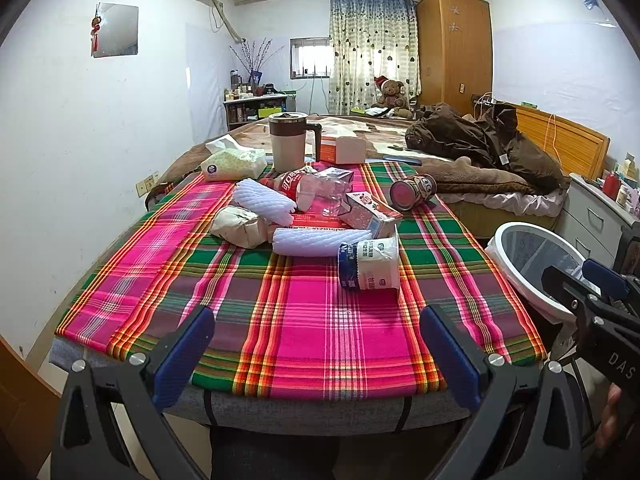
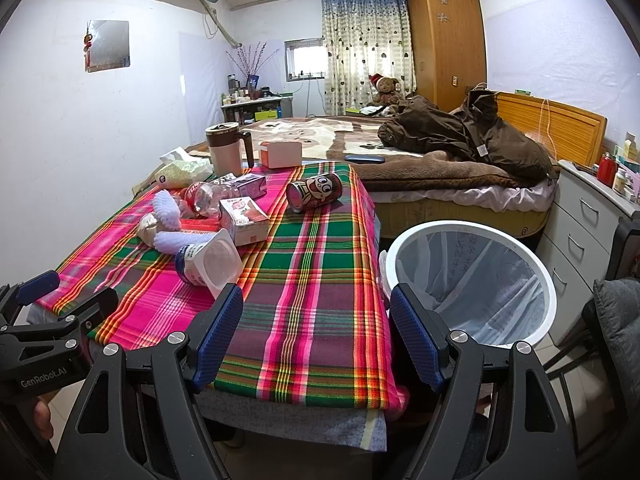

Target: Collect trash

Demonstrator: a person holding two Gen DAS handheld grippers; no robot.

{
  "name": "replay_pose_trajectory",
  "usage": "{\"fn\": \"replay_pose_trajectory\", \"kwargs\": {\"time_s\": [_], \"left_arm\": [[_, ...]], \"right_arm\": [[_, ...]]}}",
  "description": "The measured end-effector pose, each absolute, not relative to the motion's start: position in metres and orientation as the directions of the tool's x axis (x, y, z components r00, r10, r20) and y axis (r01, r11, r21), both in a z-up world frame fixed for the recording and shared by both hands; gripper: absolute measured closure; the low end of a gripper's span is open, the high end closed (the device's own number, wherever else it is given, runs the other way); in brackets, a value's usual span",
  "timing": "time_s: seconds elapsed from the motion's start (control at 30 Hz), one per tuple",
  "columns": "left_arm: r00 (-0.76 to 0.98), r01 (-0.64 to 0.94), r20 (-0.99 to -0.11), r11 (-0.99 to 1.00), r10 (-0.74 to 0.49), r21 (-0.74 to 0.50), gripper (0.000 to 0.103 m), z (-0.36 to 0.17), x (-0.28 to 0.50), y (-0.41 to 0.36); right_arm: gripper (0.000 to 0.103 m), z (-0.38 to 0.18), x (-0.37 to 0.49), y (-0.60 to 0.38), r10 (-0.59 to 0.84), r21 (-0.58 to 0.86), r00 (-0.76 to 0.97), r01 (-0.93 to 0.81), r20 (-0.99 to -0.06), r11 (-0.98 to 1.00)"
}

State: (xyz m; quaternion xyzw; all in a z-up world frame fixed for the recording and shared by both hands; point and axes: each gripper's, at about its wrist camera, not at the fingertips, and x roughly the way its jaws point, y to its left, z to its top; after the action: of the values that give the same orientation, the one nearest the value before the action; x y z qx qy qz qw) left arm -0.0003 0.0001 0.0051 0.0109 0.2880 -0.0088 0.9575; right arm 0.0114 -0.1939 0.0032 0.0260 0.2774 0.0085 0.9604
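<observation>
Trash lies in a heap on the plaid tablecloth (image 1: 304, 320): a white yogurt cup (image 1: 370, 266) on its side nearest me, two white foam sleeves (image 1: 320, 241), a crumpled paper ball (image 1: 238, 226), a crushed plastic bottle (image 1: 316, 188), a small carton (image 1: 370, 212) and a red can (image 1: 412, 192) lying down. My left gripper (image 1: 318, 354) hangs open over the table's near edge, empty. My right gripper (image 2: 316, 334) is open and empty at the table's right near corner, beside the white lined bin (image 2: 472, 280). The yogurt cup (image 2: 212, 264) lies just ahead of its left finger.
A lidded mug (image 1: 290, 140), tissue pack (image 1: 234, 164) and orange-white box (image 1: 344, 150) stand at the table's far end. A bed with a brown coat (image 2: 460, 132) lies beyond. White drawers (image 2: 580, 220) and a grey chair cushion (image 2: 620, 320) flank the bin.
</observation>
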Motion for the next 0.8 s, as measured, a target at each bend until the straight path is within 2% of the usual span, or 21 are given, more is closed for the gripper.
{"fn": "replay_pose_trajectory", "kwargs": {"time_s": [0.8], "left_arm": [[0.821, 0.028, -0.57, 1.0, -0.017, 0.01, 0.0, 0.001, 0.011, 0.01]], "right_arm": [[0.025, 0.0, 0.019, -0.192, 0.036, 0.051, 0.838, -0.01, -0.545, 0.999]]}}
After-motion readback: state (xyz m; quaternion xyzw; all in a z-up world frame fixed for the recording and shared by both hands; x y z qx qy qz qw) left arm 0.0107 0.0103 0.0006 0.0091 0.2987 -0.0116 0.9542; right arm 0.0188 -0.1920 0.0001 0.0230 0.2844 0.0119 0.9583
